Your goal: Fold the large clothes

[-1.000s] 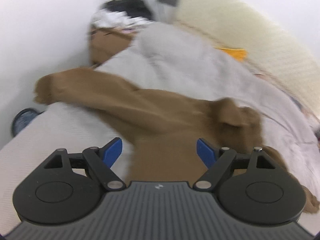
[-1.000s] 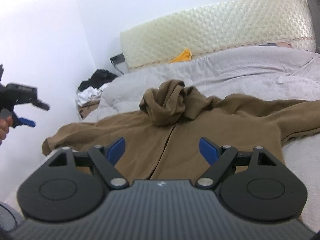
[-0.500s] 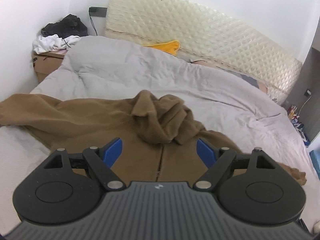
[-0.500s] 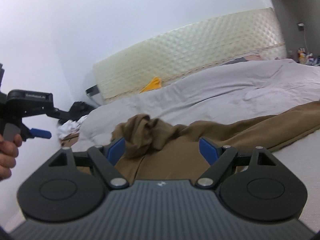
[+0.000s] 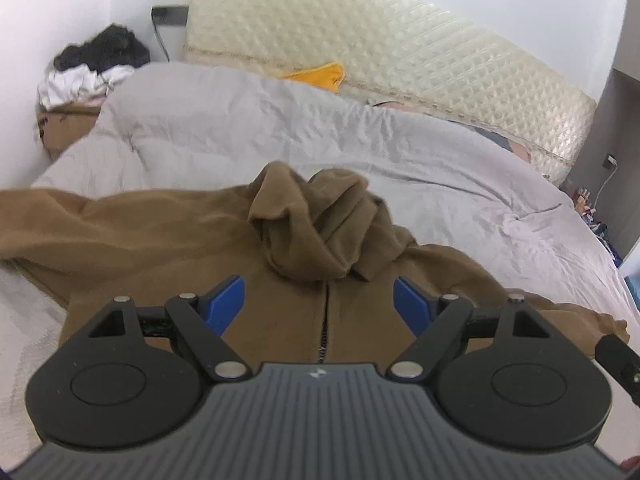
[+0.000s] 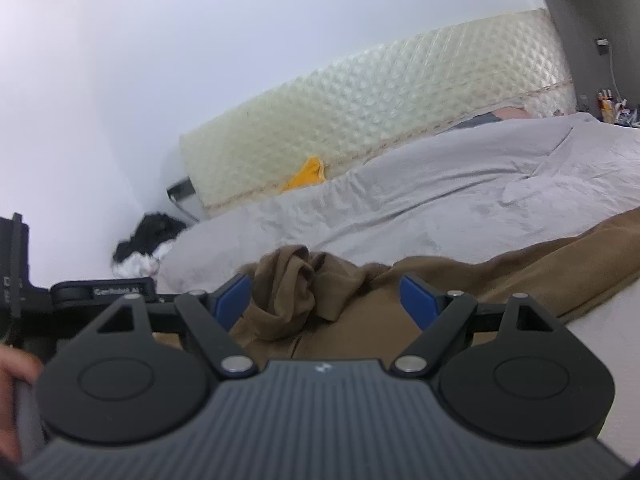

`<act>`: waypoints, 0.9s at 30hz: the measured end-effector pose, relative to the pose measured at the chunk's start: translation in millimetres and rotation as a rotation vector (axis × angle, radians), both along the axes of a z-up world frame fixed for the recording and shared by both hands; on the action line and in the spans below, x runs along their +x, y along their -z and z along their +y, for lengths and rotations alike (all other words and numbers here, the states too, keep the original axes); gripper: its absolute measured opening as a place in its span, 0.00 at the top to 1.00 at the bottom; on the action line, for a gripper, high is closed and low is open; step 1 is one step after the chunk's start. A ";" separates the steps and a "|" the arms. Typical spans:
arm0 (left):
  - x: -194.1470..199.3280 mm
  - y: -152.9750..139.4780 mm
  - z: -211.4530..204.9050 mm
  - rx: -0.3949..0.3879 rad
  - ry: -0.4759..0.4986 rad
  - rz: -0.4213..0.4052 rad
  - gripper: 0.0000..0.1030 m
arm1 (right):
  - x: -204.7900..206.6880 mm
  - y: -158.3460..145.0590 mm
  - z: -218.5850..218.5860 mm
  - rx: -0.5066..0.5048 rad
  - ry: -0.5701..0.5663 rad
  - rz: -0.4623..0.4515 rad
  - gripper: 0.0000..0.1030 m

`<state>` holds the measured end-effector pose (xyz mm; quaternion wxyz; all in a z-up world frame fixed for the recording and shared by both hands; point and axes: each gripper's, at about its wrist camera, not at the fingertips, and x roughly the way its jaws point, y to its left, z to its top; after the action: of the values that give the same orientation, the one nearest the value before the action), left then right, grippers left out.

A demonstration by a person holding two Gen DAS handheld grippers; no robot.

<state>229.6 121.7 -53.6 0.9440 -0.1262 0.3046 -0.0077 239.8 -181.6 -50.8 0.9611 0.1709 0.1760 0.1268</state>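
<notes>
A: Since the earlier frame, the left tongs (image 5: 318,300) have swung from the left sleeve to face the zipper line of the brown hoodie (image 5: 160,240). The right tongs (image 6: 326,300) have tilted up toward the headboard (image 6: 380,120). Both pairs stand apart, holding nothing.

B: Recommended procedure?

A: Flatten the hood (image 5: 316,228) first, I judge; it sits bunched at 12 o'clock from the left tongs. Then grip each sleeve near the cuff and fold inward across the chest.

B: Garment condition?

A: Zip-front, soft fleece-like fabric, lying front-up on the grey duvet (image 5: 400,152) of the bed. One sleeve runs toward 9 o'clock, the other toward 4 o'clock. Expect limp, draping behaviour.
</notes>
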 end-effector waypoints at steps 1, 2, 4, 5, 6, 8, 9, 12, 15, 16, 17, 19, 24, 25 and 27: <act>5.9 6.4 6.4 -0.012 -0.005 0.003 0.18 | 8.9 4.8 2.4 0.007 -0.005 0.024 0.18; 13.6 13.0 13.5 -0.031 -0.011 0.009 0.18 | 18.1 9.8 4.3 0.021 -0.009 0.051 0.18; 32.9 26.9 31.2 -0.089 -0.028 0.027 0.18 | 40.7 20.4 8.0 0.054 -0.010 0.115 0.18; 43.6 33.7 40.8 -0.123 -0.037 0.036 0.18 | 54.9 26.5 9.9 0.077 -0.013 0.148 0.18; 56.5 42.1 52.5 -0.171 -0.052 0.048 0.18 | 67.3 32.2 11.2 0.104 -0.018 0.174 0.18; 78.8 55.8 71.9 -0.258 -0.068 0.058 0.18 | 94.5 46.2 13.9 0.185 -0.015 0.248 0.18; 93.7 65.4 83.7 -0.316 -0.078 0.064 0.18 | 110.1 54.3 15.1 0.237 -0.020 0.286 0.16; 135.7 90.8 111.4 -0.459 -0.088 0.076 0.18 | 154.4 79.3 21.4 0.417 -0.066 0.349 0.16; 178.8 115.0 131.1 -0.565 -0.080 0.090 0.18 | 201.1 102.8 36.0 0.562 -0.111 0.400 0.16; 191.5 123.0 137.3 -0.606 -0.072 0.093 0.18 | 215.6 108.9 43.1 0.582 -0.123 0.414 0.16; 203.4 131.0 142.6 -0.649 -0.058 0.093 0.18 | 229.4 115.1 50.7 0.604 -0.139 0.427 0.16; 224.0 144.9 149.2 -0.724 -0.025 0.102 0.18 | 255.8 128.0 64.8 0.665 -0.164 0.455 0.16; 257.9 166.8 150.4 -0.824 0.076 0.120 0.18 | 295.3 148.6 88.2 0.687 -0.123 0.487 0.20; 263.0 168.9 150.4 -0.830 0.088 0.115 0.18 | 297.9 150.3 87.3 0.700 -0.108 0.480 0.21; 269.4 170.2 145.9 -0.839 0.101 0.113 0.18 | 302.9 152.6 87.0 0.726 -0.087 0.463 0.28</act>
<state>499.1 267.6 -223.8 0.7912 -0.4845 0.3323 -0.1701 542.8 -94.5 -203.5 0.7674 0.5144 0.3381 0.1792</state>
